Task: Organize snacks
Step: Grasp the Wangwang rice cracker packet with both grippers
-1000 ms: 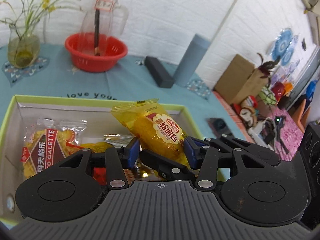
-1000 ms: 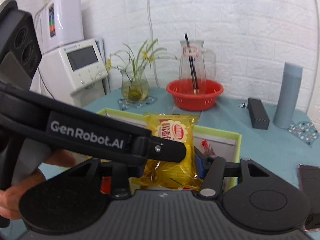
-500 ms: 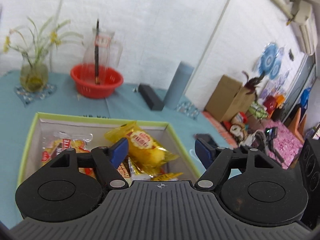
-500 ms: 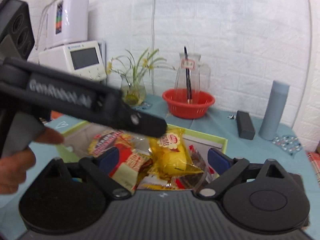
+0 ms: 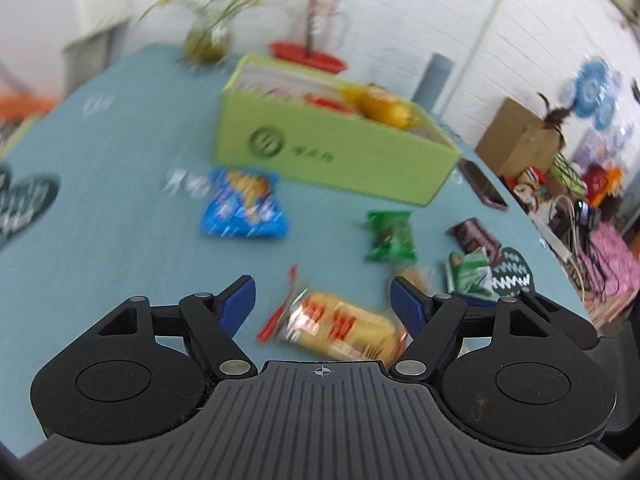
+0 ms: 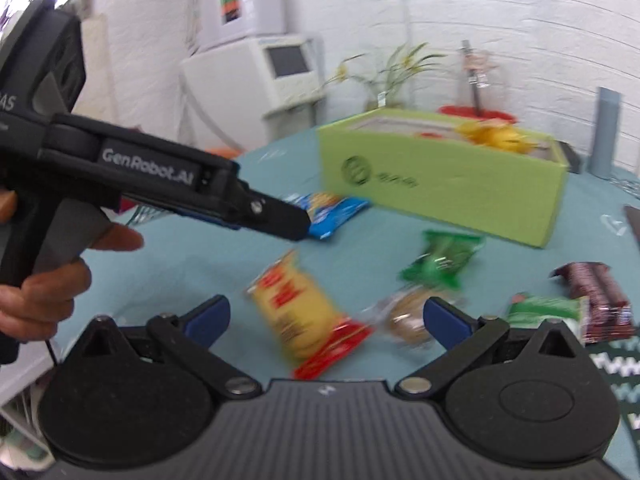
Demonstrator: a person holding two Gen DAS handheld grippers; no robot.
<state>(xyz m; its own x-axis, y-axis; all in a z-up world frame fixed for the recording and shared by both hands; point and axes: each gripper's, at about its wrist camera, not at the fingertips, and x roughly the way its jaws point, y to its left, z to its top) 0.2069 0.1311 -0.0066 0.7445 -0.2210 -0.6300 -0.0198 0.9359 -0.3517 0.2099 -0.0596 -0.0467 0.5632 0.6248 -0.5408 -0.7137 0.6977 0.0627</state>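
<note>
Between drops: both tools, left tool point(image 5: 322, 300) and right tool point(image 6: 326, 318), just spread and empty; next, pinch the yellow cracker pack point(image 5: 340, 330) ahead.

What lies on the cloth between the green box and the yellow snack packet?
Mostly bare cloth; the blue packet and green packet flank it, shown in the left wrist view.

Both grippers are now back from the green box point(image 5: 336, 152); the yellow packet point(image 6: 494, 136) lies inside it, released. The left gripper point(image 5: 322, 300) and right gripper point(image 6: 324, 320) have just opened, empty.
</note>
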